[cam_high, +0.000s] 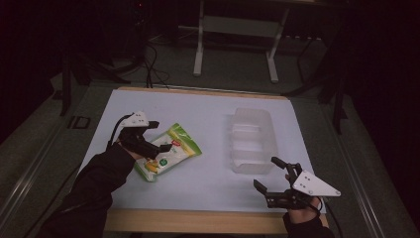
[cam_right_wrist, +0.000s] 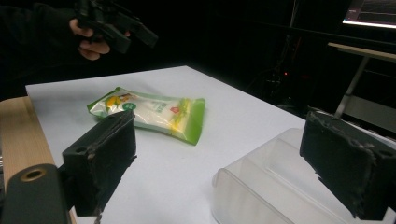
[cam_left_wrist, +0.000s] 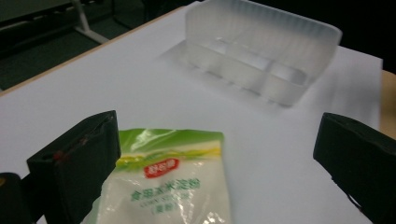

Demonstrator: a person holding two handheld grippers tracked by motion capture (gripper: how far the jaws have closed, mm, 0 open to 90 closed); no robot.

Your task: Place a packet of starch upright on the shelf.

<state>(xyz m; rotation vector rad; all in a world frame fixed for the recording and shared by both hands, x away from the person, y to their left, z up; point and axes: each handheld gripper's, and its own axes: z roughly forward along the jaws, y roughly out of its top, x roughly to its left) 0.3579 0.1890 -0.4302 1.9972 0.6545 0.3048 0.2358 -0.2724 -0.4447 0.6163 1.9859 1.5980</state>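
The pouch (cam_high: 168,151) lies flat left of the bin (cam_high: 251,141), long axis diagonal. The left gripper (cam_high: 146,131) hovers directly above it, jaws released. The right gripper (cam_high: 274,174), also released, sits near the bin.

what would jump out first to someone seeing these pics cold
The green and white pouch lying flat on the white table, left of centre, just under the open left hand-held gripper. Next, the clear plastic bin with dividers, empty, to its right, with the open right hand-held gripper near its front corner.
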